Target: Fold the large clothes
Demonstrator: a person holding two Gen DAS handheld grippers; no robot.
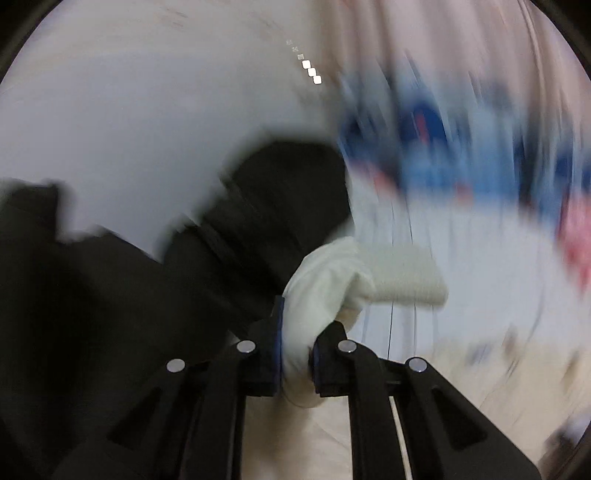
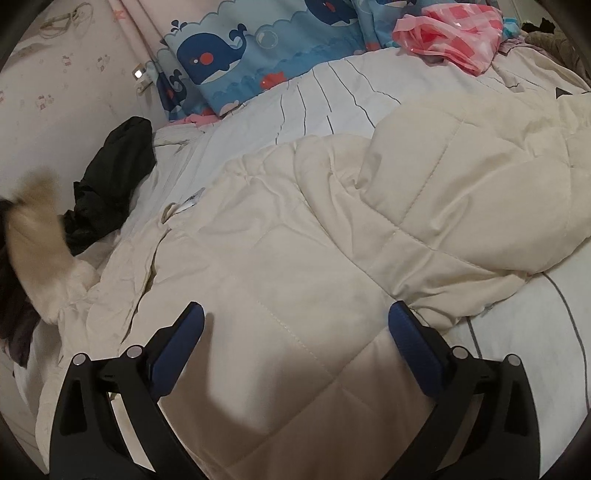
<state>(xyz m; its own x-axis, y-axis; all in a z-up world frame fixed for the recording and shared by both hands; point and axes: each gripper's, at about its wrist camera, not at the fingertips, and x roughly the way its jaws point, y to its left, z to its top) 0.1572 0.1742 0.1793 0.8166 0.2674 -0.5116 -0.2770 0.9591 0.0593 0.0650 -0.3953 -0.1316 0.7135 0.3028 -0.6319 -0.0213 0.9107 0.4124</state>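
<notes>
1. Cream quilted jacket (image 2: 295, 258) lies spread across the bed, filling most of my right wrist view. One puffy part is folded over on the right side; its lower edge is cut off by the frame.
2. My left gripper (image 1: 297, 354) is pinching a bunched cream cuff (image 1: 321, 295) of that jacket; the ribbed end (image 1: 406, 275) sticks out past the pads.
3. My right gripper (image 2: 295, 332) hovers over the jacket's quilted panel, jaws spread wide, nothing between them. Can't tell if the tips touch the fabric.
4. The left wrist view is heavily motion-blurred. A black garment (image 1: 110, 295) fills its left half; shape is unreadable.
5. In the right wrist view, a black garment (image 2: 110, 184) sits near the jacket's left edge. A blurred cream sleeve (image 2: 37, 240) is at far left, with detail lost.
6. White striped bedsheet (image 2: 332, 96) lies under everything.
7. Blue whale-print pillow (image 2: 266, 48) is at the head of the bed, with a pink checked bag (image 2: 450, 33) to its right.
8. Pale patterned wall (image 2: 55, 74) is at left; the items hanging on it are too small to identify.
</notes>
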